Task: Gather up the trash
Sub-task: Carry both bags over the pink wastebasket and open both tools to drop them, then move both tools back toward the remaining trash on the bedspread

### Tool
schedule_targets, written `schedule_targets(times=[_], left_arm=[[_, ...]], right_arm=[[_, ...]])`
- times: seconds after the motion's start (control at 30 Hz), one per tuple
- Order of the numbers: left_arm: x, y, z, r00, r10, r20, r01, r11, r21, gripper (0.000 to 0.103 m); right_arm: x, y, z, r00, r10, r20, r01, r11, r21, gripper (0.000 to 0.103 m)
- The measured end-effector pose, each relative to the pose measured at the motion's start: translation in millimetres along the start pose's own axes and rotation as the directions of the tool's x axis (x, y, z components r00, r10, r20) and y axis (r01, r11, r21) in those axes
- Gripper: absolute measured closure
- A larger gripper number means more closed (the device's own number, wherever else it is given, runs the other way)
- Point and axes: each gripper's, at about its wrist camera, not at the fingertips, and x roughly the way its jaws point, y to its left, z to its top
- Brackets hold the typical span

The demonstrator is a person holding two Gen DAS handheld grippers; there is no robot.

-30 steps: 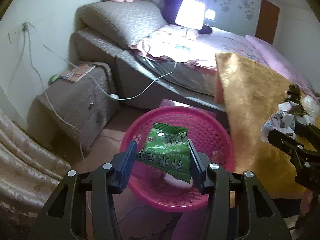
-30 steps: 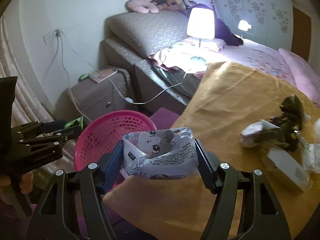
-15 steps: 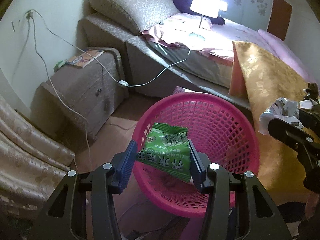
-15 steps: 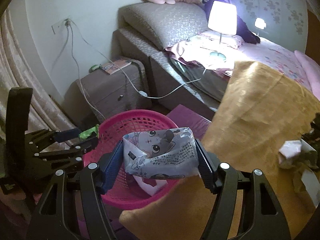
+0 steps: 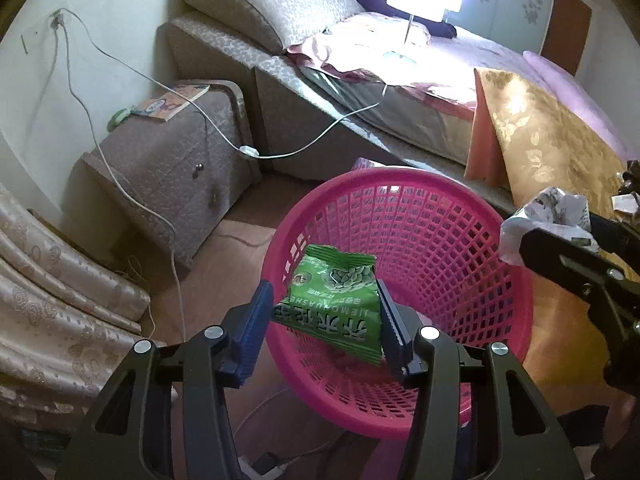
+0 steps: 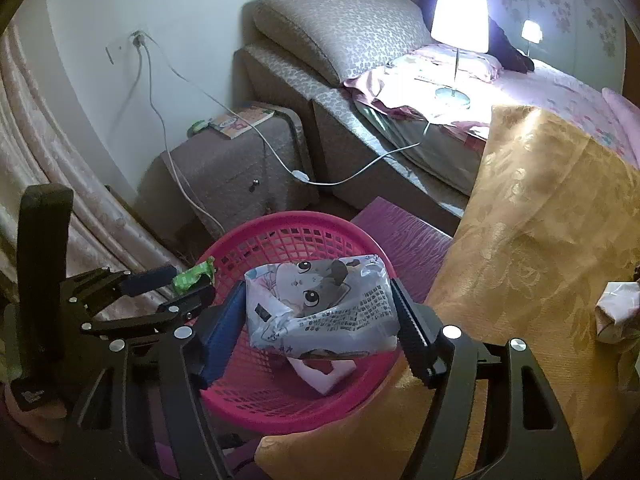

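Holding, left wrist view: the left gripper (image 5: pixel 324 320) clenched a green snack packet (image 5: pixel 334 300) between its blue pads, above the near rim of the pink basket (image 5: pixel 440 248).
Right edge, same view: the right gripper (image 5: pixel 560 248) showed with a crumpled pale wrapper (image 5: pixel 548 216) at its tip.
Right wrist view: the right gripper (image 6: pixel 318 320) grasped the white cartoon wrapper (image 6: pixel 320 304) over the pink basket (image 6: pixel 280 232); a pale scrap (image 6: pixel 320 372) lay inside.
Left side, same view: the left gripper (image 6: pixel 176 284) pinched the green packet (image 6: pixel 192 276) at the basket's rim.
Surroundings: gold cloth (image 6: pixel 540 208), lit lamp (image 6: pixel 460 16) on the bed (image 6: pixel 532 80), nightstand (image 6: pixel 224 168).

Green snack packet (image 5: pixel 334 300) and cartoon wrapper (image 6: pixel 320 304) (crumpled) above pink basket (image 5: pixel 440 216).
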Motion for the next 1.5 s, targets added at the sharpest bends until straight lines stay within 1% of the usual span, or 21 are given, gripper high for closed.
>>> schedule_targets(times=[0.1, 0.17, 0.33, 0.57, 0.83, 1.03, 1.17, 1.3, 1.5], left_arm=[[0, 2, 0, 1.0, -0.001, -0.005, 0.001, 1.0, -0.008, 0.051], [0, 4, 0, 1.0, 0.001, -0.005, -0.001, 1.0, -0.019, 0.043], [0, 6, 0, 1.0, 0.008, -0.005, -0.008, 0.999, -0.033, 0.035], [-6, 7, 1, 1.0, 0.02, 0.018, -0.019, 0.999, -0.042, 0.031], [-14, 4, 3, 0.999, 0.01, 0.05, -0.008, 0.999, -0.039, 0.03], [-21, -7, 1, 0.997, -0.01, 0.08, 0.011, 1.0, -0.009, 0.03], [-25, -17, -1, 0.995, -0.023, 0.095, 0.021, 0.999, 0.028, 0.03], [-27, -26, -3, 0.994, -0.042, 0.102, 0.036, 0.998, 0.058, 0.029], [-31, -43, -7, 0.991, -0.078, 0.105, 0.067, 0.992, 0.103, 0.029]], right_arm=[[0, -3, 1, 1.0, 0.011, -0.001, -0.011, 1.0, 0.015, 0.031], [0, -3, 1, 1.0, 0.015, 0.0, -0.015, 1.0, 0.02, 0.029], [-2, -2, 1, 1.0, 0.017, 0.009, -0.017, 1.0, 0.017, 0.027], [-10, -5, -3, 1.0, 0.003, 0.03, -0.003, 1.0, 0.023, 0.027], [-31, -11, -13, 0.997, -0.035, 0.072, 0.032, 0.999, 0.043, 0.027], [-53, -26, -23, 0.989, -0.095, 0.11, 0.088, 0.994, 0.07, 0.027], [-72, -44, -34, 0.98, -0.153, 0.13, 0.14, 0.984, 0.107, 0.027], [-93, -67, -51, 0.964, -0.223, 0.146, 0.2, 0.967, 0.156, 0.027], [-112, -100, -78, 0.94, -0.314, 0.133, 0.28, 0.933, 0.228, 0.027]])
